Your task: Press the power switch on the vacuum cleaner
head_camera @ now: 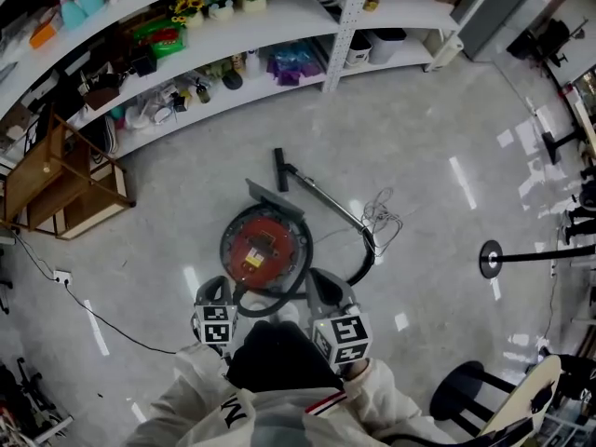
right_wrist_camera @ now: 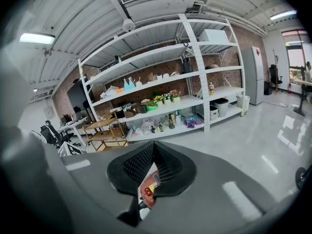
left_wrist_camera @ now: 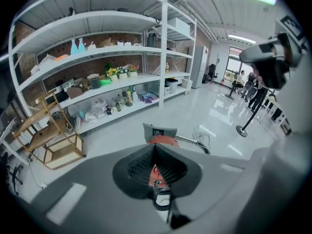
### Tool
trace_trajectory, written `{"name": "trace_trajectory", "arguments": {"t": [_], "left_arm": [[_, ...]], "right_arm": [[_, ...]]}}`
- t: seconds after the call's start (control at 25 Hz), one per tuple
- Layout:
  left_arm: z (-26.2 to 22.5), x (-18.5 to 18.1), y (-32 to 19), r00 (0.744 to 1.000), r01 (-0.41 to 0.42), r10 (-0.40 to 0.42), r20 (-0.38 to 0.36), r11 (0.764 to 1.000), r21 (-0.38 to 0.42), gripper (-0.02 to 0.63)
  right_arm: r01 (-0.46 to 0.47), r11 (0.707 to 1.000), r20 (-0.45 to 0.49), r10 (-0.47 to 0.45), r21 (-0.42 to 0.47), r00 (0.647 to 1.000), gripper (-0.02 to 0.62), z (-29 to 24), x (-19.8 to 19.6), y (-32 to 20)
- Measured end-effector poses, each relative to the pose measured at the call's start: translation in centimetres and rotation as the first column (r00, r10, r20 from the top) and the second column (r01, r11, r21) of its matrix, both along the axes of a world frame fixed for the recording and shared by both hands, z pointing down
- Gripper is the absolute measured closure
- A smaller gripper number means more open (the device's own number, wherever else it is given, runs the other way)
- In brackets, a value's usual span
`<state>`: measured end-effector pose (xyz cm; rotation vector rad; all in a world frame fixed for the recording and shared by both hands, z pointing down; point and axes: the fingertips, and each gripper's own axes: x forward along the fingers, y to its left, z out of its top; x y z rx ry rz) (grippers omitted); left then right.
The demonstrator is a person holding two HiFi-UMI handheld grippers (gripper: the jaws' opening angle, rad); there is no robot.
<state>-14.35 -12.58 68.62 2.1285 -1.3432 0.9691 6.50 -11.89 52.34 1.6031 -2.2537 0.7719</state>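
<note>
A round red and grey canister vacuum cleaner [head_camera: 263, 247] sits on the floor just ahead of me. Its black hose [head_camera: 363, 266] curls to the right, and its metal wand [head_camera: 317, 194] ends in a floor head [head_camera: 278, 169] farther off. My left gripper [head_camera: 215, 290] and right gripper [head_camera: 323, 285] hover side by side over the near edge of the canister, both shut and holding nothing. In the left gripper view the red body [left_wrist_camera: 161, 139] peeks over the closed left gripper [left_wrist_camera: 156, 148]. In the right gripper view a red sliver with a yellow spot [right_wrist_camera: 148, 188] shows through the right gripper [right_wrist_camera: 154, 148].
White shelving [head_camera: 233, 26] full of small goods runs along the far side. A wooden rack [head_camera: 58, 180] stands at the left. A white cord [head_camera: 384, 214] lies by the wand, and a black cable [head_camera: 102, 319] crosses the floor at the left. At the right are a stanchion base [head_camera: 490, 258] and a stool [head_camera: 464, 394].
</note>
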Motion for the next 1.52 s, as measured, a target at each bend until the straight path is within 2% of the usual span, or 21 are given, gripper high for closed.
{"name": "trace_trajectory", "arguments": {"t": [0.32, 0.56, 0.88, 1.52], "left_arm": [[-3.4, 0.7, -0.4, 1.000, -0.018, 0.018, -0.010, 0.999, 0.038, 0.606], [-6.6, 1.4, -1.9, 0.999, -0.049, 0.051, -0.014, 0.994, 0.100, 0.606], [-10.2, 0.4, -3.4, 0.999, -0.033, 0.039, -0.034, 0.985, 0.168, 0.606], [-16.5, 2.2, -5.3, 0.993, -0.053, 0.083, -0.086, 0.952, 0.302, 0.606]], "right_arm": [[0.002, 1.000, 0.006, -0.002, 0.015, 1.000, 0.595, -0.9, -0.2, -0.1], [-0.007, 0.999, 0.014, 0.006, 0.049, 1.000, 0.594, -2.6, 0.2, -0.8], [-0.009, 0.995, 0.004, 0.009, 0.099, 1.000, 0.595, -5.0, 0.0, -2.3], [-0.016, 0.984, -0.030, 0.022, 0.178, 0.999, 0.594, -8.8, 0.5, -3.2]]}}
